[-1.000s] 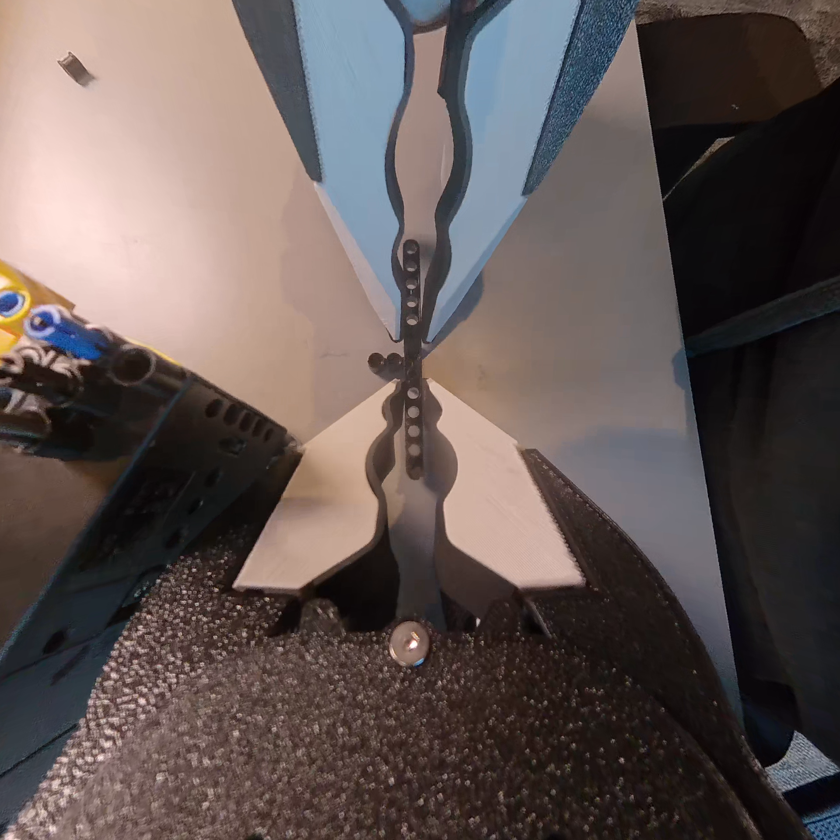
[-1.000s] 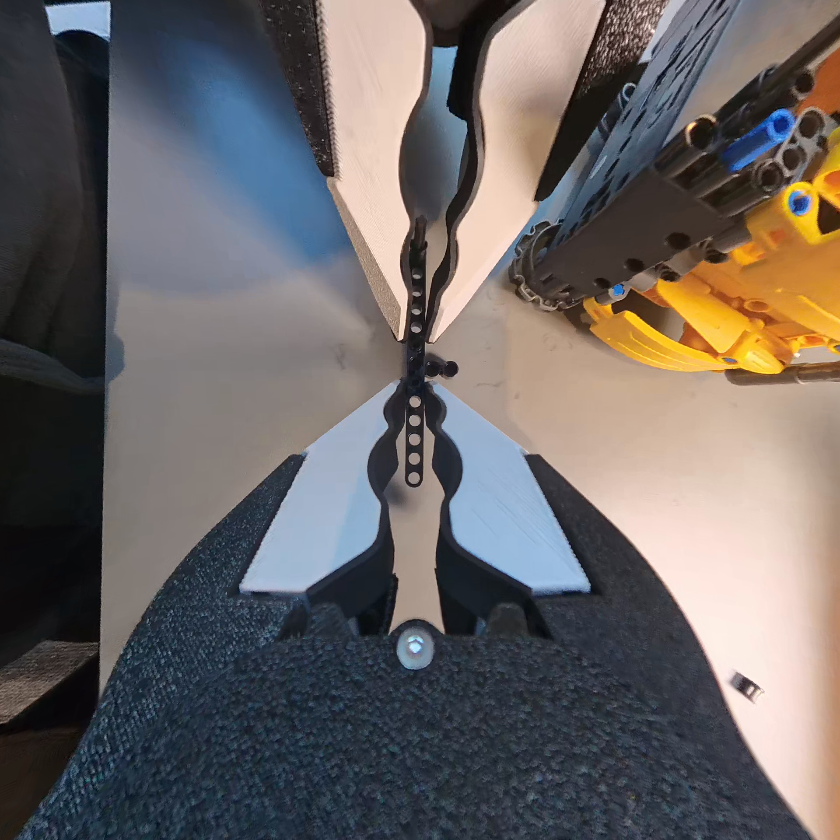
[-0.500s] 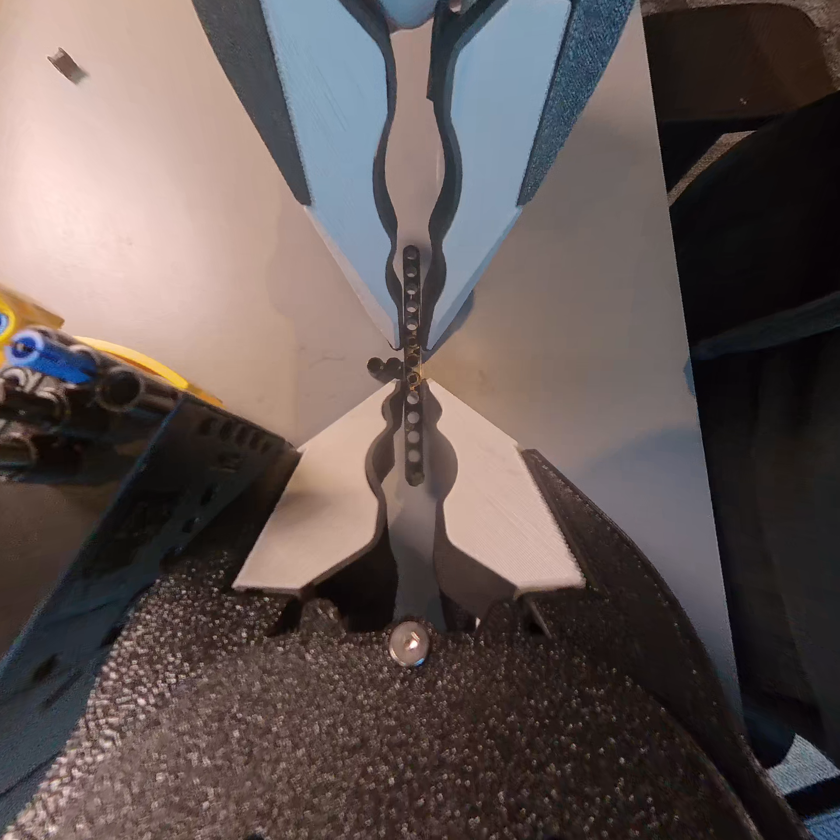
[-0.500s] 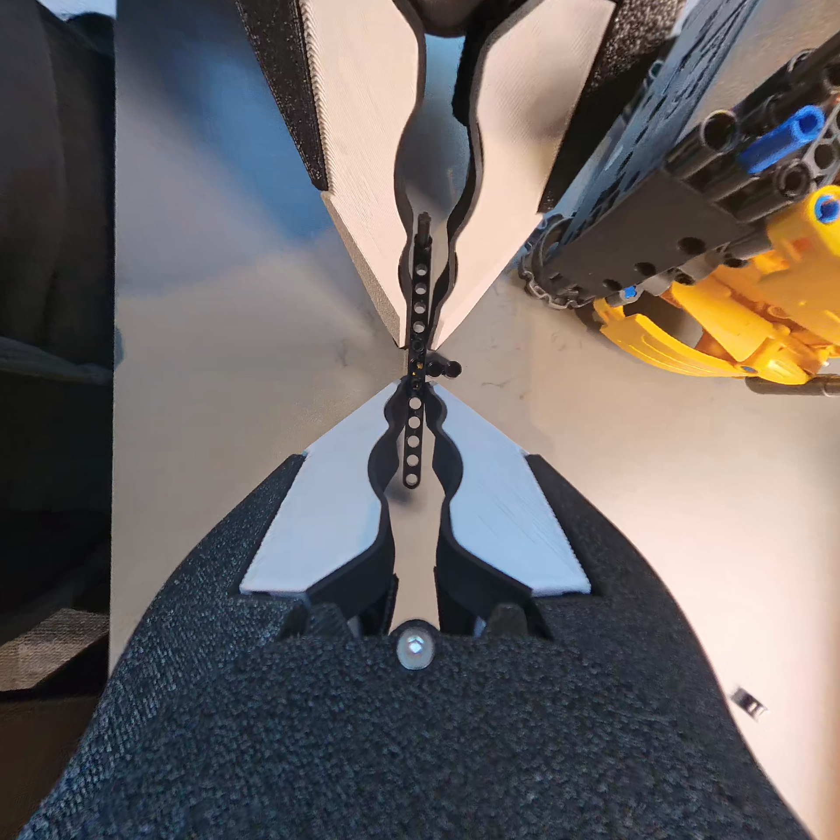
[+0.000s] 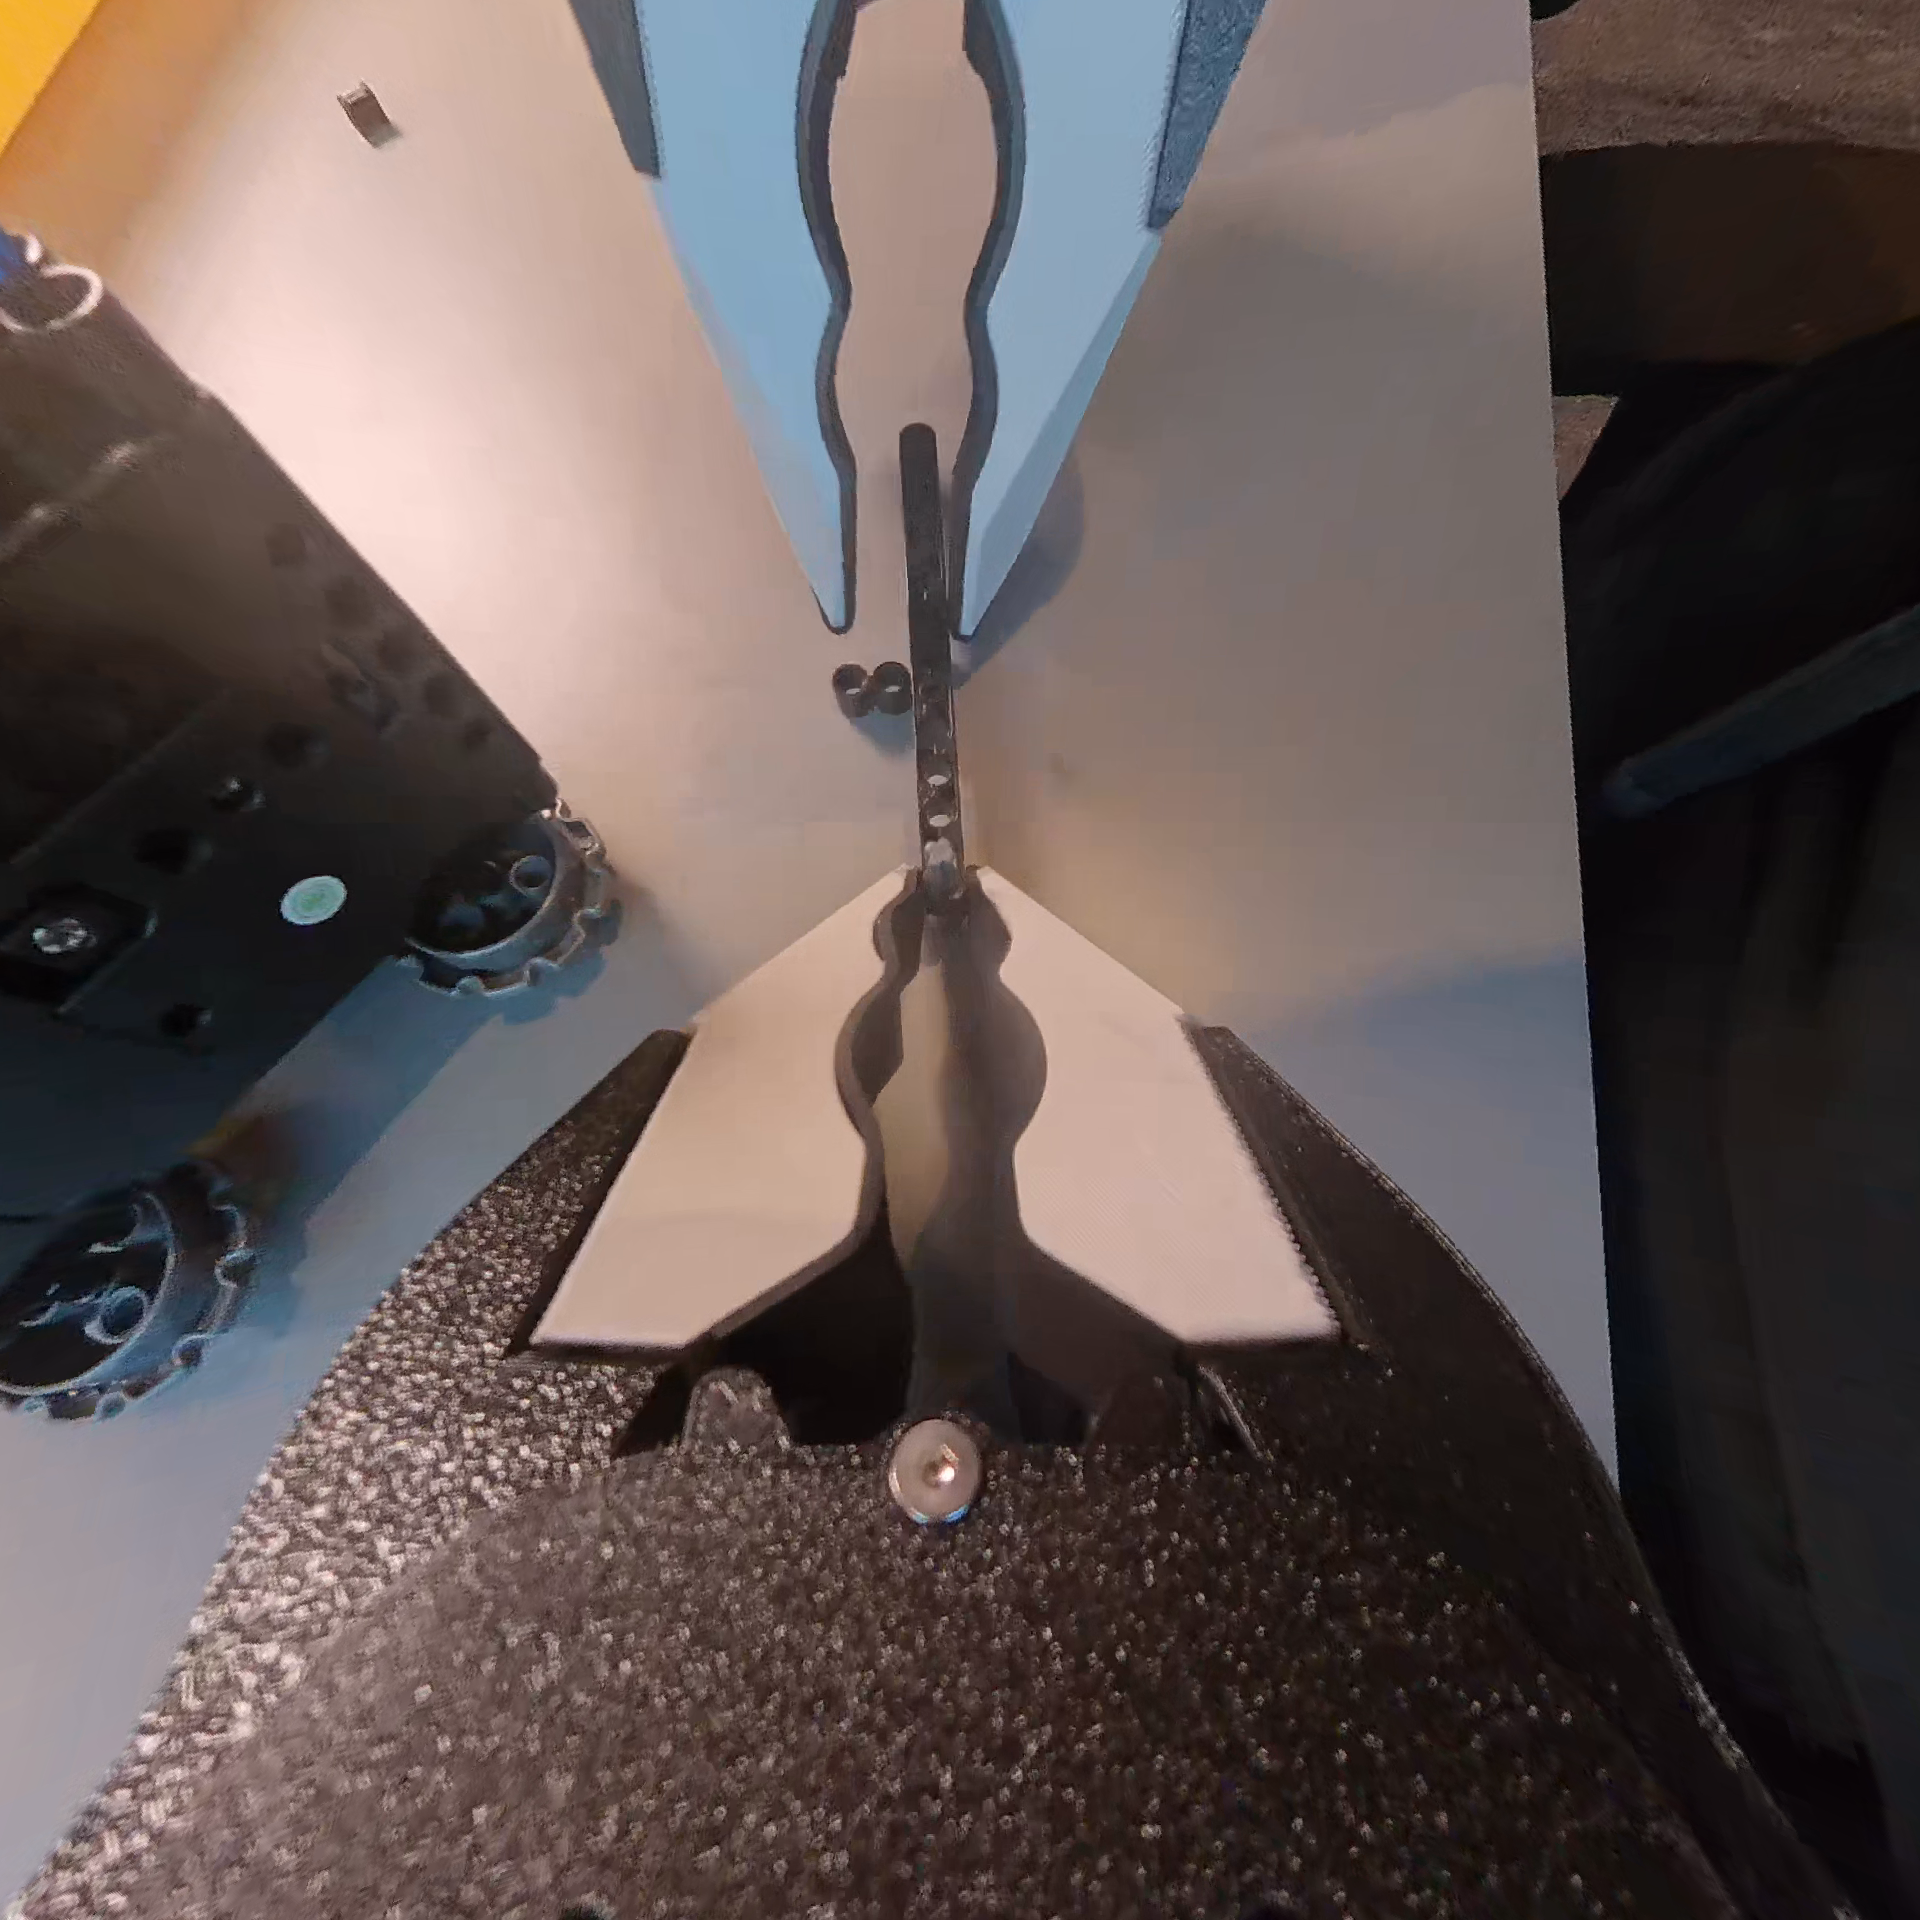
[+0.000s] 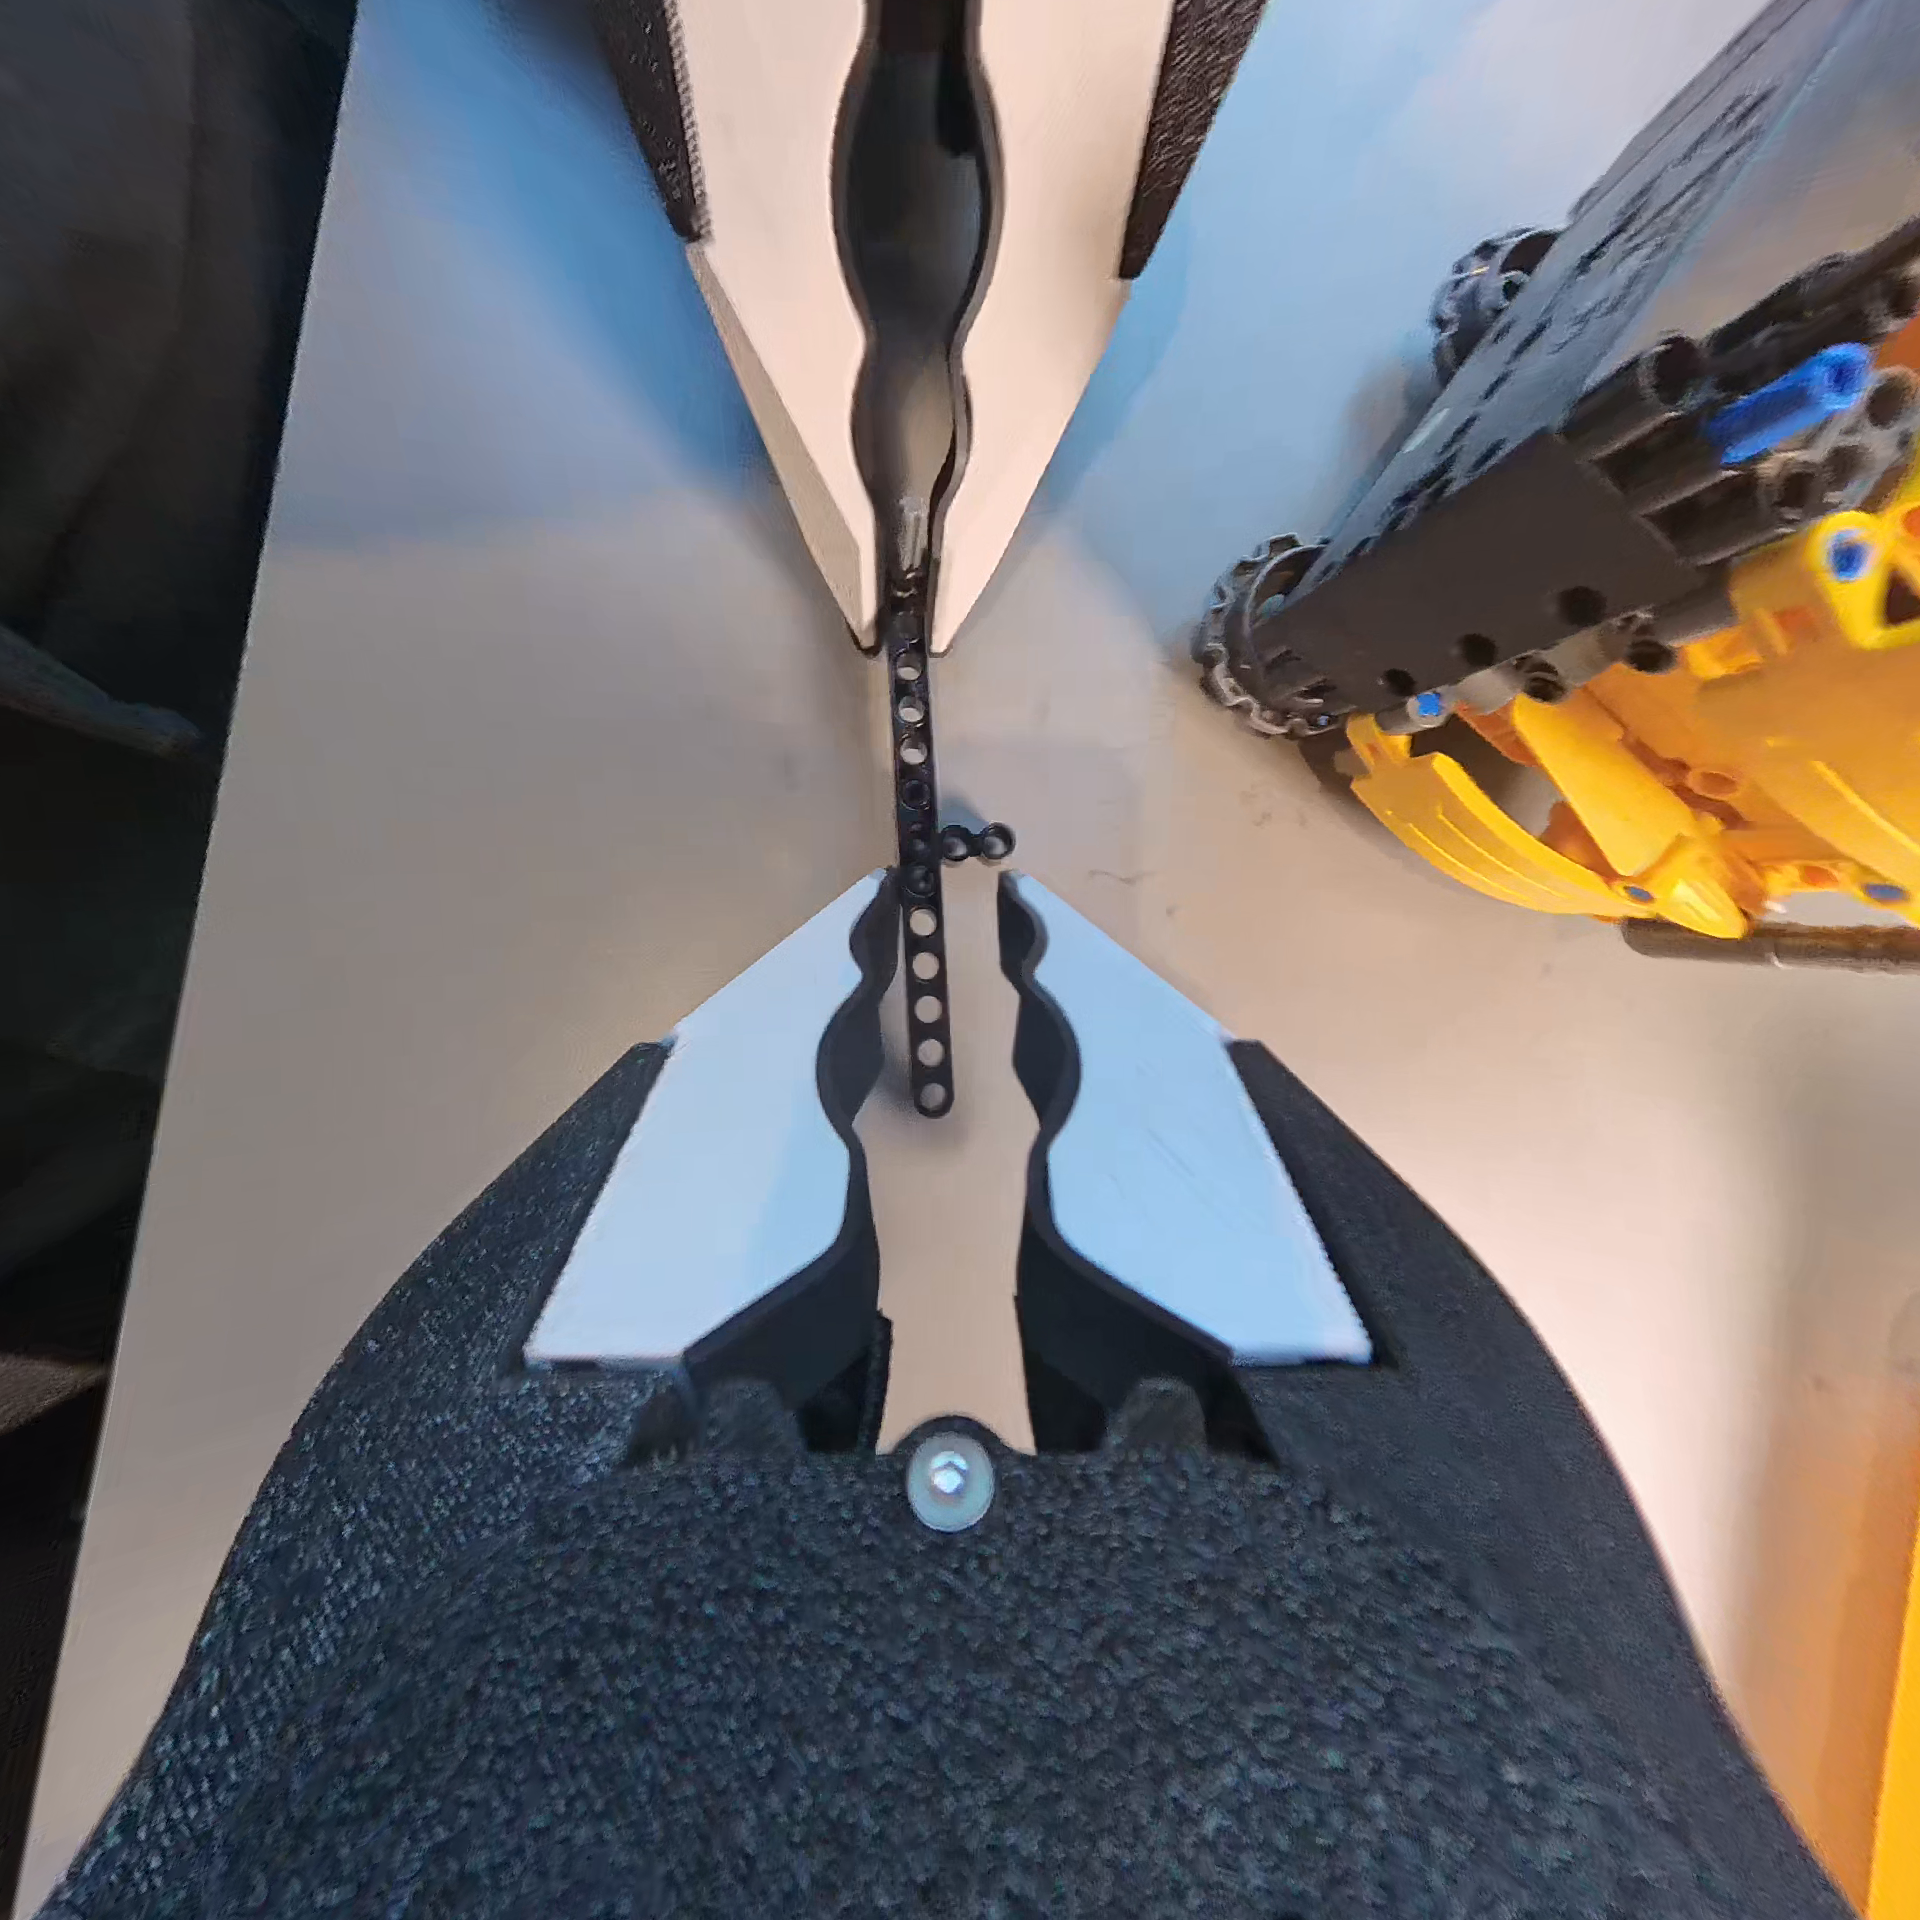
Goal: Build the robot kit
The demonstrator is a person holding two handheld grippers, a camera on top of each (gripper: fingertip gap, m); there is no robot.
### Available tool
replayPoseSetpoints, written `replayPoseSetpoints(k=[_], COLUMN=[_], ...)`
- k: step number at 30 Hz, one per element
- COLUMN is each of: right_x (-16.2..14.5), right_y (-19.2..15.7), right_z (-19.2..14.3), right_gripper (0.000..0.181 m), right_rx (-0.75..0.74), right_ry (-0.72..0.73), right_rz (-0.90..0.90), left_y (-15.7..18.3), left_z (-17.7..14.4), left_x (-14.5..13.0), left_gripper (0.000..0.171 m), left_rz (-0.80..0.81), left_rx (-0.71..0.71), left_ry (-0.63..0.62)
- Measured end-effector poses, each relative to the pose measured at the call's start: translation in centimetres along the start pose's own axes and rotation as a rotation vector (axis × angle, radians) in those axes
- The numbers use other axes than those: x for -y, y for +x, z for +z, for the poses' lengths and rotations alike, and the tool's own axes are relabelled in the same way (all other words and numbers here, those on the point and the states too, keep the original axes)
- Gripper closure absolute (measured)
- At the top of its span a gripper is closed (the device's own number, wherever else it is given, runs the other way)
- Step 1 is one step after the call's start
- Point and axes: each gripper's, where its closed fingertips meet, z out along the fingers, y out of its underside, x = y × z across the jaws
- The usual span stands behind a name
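A thin black beam with a row of holes (image 5: 935, 727) hangs above the pale table (image 5: 1299, 623). A small black two-hole connector (image 5: 873, 691) sticks out sideways from its middle. My left gripper (image 5: 943, 883) is shut on the near end of the beam. My right gripper (image 5: 902, 623) faces it from the far side, jaws open around the other end. In the right wrist view the beam (image 6: 914, 748) runs between the open fingers of my right gripper (image 6: 943, 883), close to the left finger, and on to my shut left gripper (image 6: 906, 639). The connector (image 6: 977, 844) shows there too.
A black and yellow toy vehicle with toothed wheels (image 5: 208, 727) stands left of my left gripper; it also shows at the right of the right wrist view (image 6: 1558, 582). A small dark piece (image 5: 366, 104) lies far left. The table edge (image 5: 1558, 831) borders dark fabric. There is about 5 centimeters between the tips of the two grippers. My left tips are about 25 centimeters from the small dark piece (image 5: 366, 104), my right tips only 20 centimeters.
My right gripper has opened and let go of the beam. The two grippers have drawn apart, and my left gripper now holds the beam by its end alone.
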Motion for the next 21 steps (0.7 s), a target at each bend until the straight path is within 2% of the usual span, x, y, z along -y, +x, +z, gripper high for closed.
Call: replayPoseSetpoints(k=[3, 7, 10, 15, 21], right_x=[1.6, 4.5, 4.2, 4.0, 4.1], right_y=[0.0, -1.2, -1.3, -1.3, -1.2], right_z=[-1.4, -1.6, 0.0, 1.0, 1.4], right_gripper=[0.163, 0.181, 0.181, 0.181, 0.181], right_rx=[-0.124, -0.244, -0.33, -0.386, -0.373], right_ry=[0.097, 0.269, 0.263, 0.268, 0.275], right_rz=[0.012, 0.11, 0.189, 0.288, 0.315], left_y=[-0.1, -0.2, -0.1, 0.1, 0.1], left_z=[-0.1, 0.0, 0.1, 0.1, 0.1], left_x=[-0.1, -0.3, -0.2, 0.5, 0.7], left_gripper=[0.167, 0.167, 0.167, 0.167, 0.167], left_rz=[-0.026, -0.024, -0.03, -0.033, 0.002], left_rx=[0.025, 0.066, 0.086, 0.114, 0.156], left_ry=[0.017, 0.008, 0.006, 0.02, 0.005])
